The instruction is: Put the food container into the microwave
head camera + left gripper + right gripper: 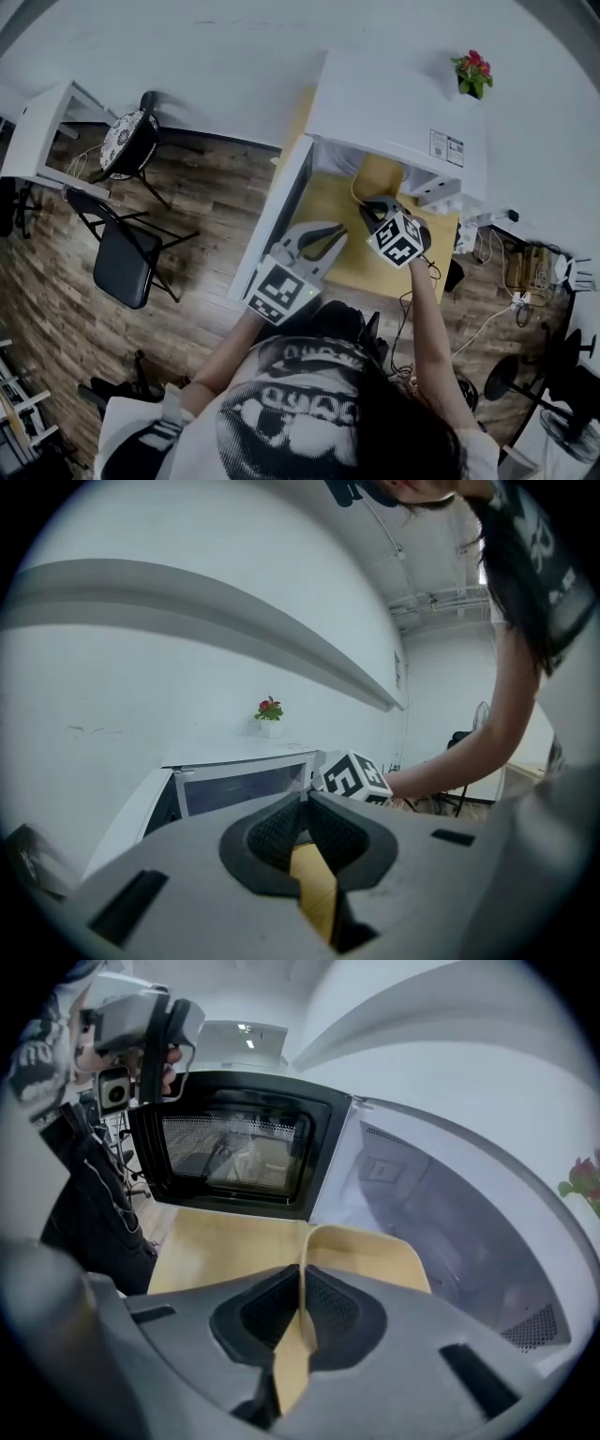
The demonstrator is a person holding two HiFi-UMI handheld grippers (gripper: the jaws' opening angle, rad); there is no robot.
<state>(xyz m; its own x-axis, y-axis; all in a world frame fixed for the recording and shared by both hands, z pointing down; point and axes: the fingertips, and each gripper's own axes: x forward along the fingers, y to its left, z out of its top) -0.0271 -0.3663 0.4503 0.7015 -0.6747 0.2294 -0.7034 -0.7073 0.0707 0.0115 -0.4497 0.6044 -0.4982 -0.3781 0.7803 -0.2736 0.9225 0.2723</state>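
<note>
The food container (pixel 366 1252) is a shallow tan tray. My right gripper (pixel 302 1277) is shut on its near rim and holds it in front of the open cavity (pixel 450 1213) of the white microwave (pixel 394 103). In the head view the container (pixel 380 173) reaches into the microwave's mouth ahead of my right gripper (pixel 375 208). The microwave's door (pixel 234 1152) hangs open to the left. My left gripper (pixel 337 232) hovers over the yellow table (pixel 328 202) beside the door (pixel 272 216), its jaws shut with nothing in them (pixel 306 803).
A potted red flower (pixel 473 73) stands on top of the microwave. Two black chairs (pixel 127 253) stand on the wooden floor to the left. A power strip and cables (pixel 502 234) lie to the right of the table, with fans at the lower right.
</note>
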